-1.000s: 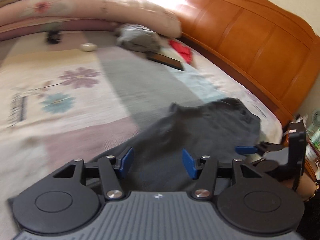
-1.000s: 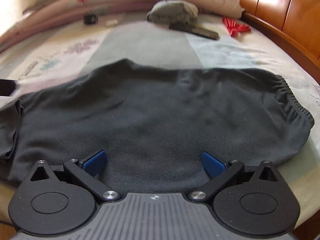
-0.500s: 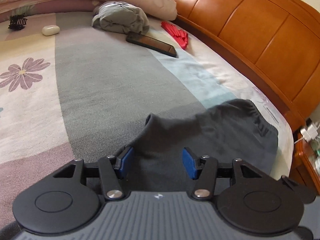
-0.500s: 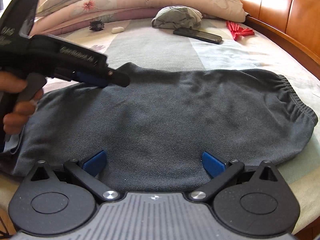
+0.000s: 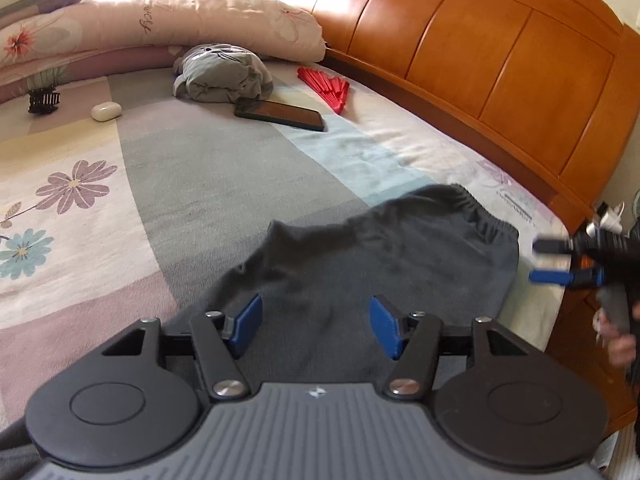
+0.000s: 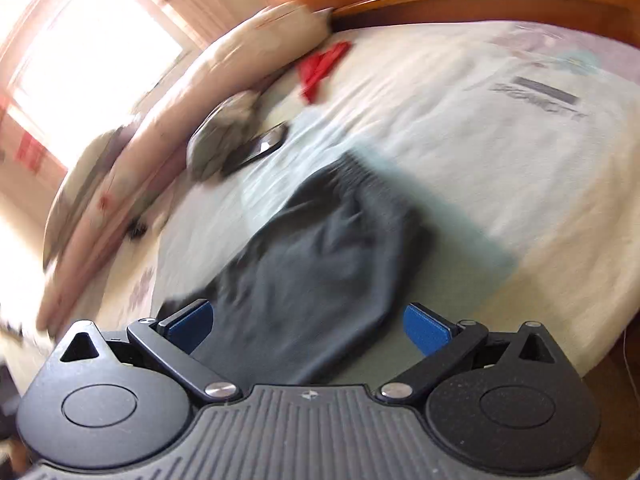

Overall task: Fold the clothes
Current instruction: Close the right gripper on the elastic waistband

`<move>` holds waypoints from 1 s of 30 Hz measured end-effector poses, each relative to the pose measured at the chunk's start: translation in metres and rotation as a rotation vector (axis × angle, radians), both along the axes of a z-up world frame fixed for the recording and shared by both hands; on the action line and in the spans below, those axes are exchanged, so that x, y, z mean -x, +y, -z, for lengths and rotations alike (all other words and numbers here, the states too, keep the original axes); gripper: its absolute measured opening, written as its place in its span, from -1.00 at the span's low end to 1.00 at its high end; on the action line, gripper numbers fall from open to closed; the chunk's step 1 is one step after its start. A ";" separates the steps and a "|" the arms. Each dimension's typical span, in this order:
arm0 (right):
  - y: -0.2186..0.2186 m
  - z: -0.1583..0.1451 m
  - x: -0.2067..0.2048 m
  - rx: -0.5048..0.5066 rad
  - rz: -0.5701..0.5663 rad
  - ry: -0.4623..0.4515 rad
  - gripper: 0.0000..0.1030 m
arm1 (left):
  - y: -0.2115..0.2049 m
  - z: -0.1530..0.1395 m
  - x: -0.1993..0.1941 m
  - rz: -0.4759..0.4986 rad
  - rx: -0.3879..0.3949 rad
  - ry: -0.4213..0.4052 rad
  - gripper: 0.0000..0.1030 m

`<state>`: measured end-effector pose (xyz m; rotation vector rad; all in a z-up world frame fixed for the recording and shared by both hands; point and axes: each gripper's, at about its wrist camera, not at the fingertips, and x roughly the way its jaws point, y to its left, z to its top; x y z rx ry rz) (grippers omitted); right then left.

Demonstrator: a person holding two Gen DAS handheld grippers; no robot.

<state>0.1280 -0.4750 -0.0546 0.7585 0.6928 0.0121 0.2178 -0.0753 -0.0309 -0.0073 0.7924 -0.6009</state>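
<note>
L gripper (image 5: 315, 326) over the dark grey garment (image 5: 372, 256), jaws just opened a bit wider vs half a sec ago, nothing gripped. Garment lies flat on the bed (image 5: 208, 168), elastic end toward the headboard (image 5: 472, 40). R gripper (image 6: 308, 326) has swung out to that end, view now rolled & blurred; jaws wide apart, holding nothing.

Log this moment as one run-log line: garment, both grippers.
dark grey garment: flat on bed | left gripper: jaws just opening wider, nothing pinched | right gripper: open, empty, view blurred
</note>
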 end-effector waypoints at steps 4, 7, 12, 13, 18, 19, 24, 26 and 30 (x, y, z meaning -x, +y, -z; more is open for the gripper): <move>-0.036 0.021 -0.017 -0.146 0.033 0.015 1.00 | -0.007 0.005 0.008 0.008 0.017 0.031 0.17; -0.044 0.032 -0.029 -0.203 0.033 0.014 1.00 | -0.012 0.007 0.011 0.008 0.031 0.047 0.18; -0.045 0.037 -0.043 -0.231 0.028 -0.001 1.00 | -0.020 0.005 0.014 0.030 0.014 0.041 0.23; -0.045 0.037 -0.047 -0.229 0.026 -0.006 1.00 | -0.021 0.005 0.014 0.034 0.012 0.041 0.24; -0.043 0.036 -0.061 -0.189 0.008 -0.014 1.00 | -0.027 0.004 0.017 0.055 0.004 0.036 0.25; -0.041 0.035 -0.060 -0.187 0.003 -0.012 1.00 | -0.028 0.004 0.019 0.059 0.003 0.036 0.25; -0.023 0.040 -0.040 -0.265 -0.088 -0.027 1.00 | -0.026 0.007 0.019 0.050 0.025 0.054 0.26; -0.018 0.038 -0.041 -0.224 -0.083 -0.047 1.00 | -0.029 0.009 0.018 0.056 0.029 0.060 0.26; -0.029 0.038 -0.055 -0.218 -0.019 -0.083 1.00 | -0.035 0.007 0.021 0.080 0.036 0.048 0.26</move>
